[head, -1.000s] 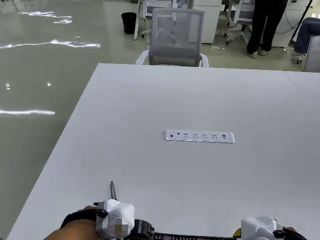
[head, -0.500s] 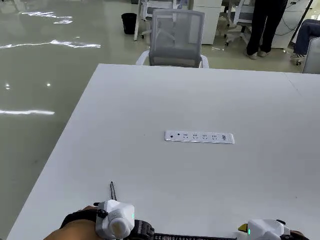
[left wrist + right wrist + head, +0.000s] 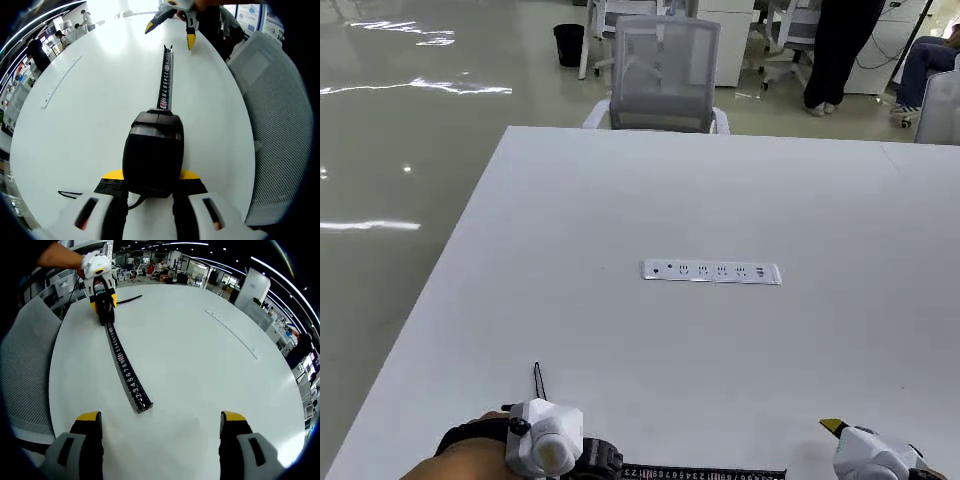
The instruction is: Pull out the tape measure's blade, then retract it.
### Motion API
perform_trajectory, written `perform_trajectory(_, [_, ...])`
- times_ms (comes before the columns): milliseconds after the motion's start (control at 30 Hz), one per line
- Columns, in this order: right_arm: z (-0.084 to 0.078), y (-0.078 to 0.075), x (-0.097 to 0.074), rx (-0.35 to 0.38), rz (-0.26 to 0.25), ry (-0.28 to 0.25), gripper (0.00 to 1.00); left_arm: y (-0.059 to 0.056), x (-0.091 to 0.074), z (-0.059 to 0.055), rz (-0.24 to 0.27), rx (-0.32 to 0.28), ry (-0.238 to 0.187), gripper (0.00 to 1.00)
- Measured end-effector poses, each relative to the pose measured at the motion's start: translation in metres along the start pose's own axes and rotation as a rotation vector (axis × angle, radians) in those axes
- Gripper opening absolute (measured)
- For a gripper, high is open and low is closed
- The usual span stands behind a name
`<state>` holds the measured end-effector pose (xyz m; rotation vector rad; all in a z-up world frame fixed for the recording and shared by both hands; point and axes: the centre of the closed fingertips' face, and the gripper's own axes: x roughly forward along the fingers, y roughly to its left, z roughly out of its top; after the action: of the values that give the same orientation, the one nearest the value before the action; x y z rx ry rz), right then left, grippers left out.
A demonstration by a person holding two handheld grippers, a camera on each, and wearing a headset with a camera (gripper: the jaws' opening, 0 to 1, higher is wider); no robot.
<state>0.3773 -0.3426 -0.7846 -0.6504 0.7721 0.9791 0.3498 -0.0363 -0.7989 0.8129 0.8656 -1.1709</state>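
White worktop (image 3: 720,200) spreads around the power strip (image 3: 711,272), and on your side of that strip your left hand-held gripper (image 3: 151,176) clamps the tape measure (image 3: 152,150), its blade (image 3: 125,372) lying drawn out flat. Your right hand-held gripper (image 3: 160,417) has just drawn away from the blade tip, jaws wide and empty, so the pull looks done and retraction comes next. A thin black cord (image 3: 539,381) lies nearer you than the power strip, off the blade's line.

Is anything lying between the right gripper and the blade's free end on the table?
Nothing visible. Bare table lies between the open right gripper and the blade's end, which sits just ahead of its jaws.
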Motion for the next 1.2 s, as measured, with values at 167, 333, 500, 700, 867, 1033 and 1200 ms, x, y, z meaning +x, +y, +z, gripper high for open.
perform_trajectory(167, [0.002, 0.006, 0.002, -0.006, 0.021, -0.005, 1.00, 0.000, 0.000, -0.001, 0.002, 0.001, 0.001, 0.30])
perform_trajectory(333, [0.005, 0.007, 0.002, -0.005, 0.024, -0.004, 1.00, 0.000, 0.000, -0.001, 0.003, -0.003, 0.001, 0.30])
perform_trajectory(500, [0.003, 0.008, 0.004, -0.003, 0.028, -0.004, 1.00, -0.001, 0.000, 0.000, 0.000, -0.009, 0.000, 0.31])
perform_trajectory(700, [-0.001, 0.011, 0.001, 0.003, 0.028, 0.013, 0.98, -0.003, -0.001, -0.008, -0.004, -0.003, 0.012, 0.33])
perform_trajectory(867, [-0.005, 0.009, -0.001, 0.021, 0.018, 0.009, 0.99, -0.001, -0.010, -0.011, 0.002, -0.103, -0.052, 0.49])
perform_trajectory(1033, [-0.006, 0.009, -0.001, 0.036, 0.012, 0.014, 1.00, 0.013, -0.024, -0.012, 0.053, -0.207, -0.111, 0.67])
perform_trajectory(1200, [-0.001, 0.008, -0.001, 0.047, 0.008, 0.004, 1.00, 0.023, -0.035, -0.012, 0.118, -0.296, -0.179, 0.86])
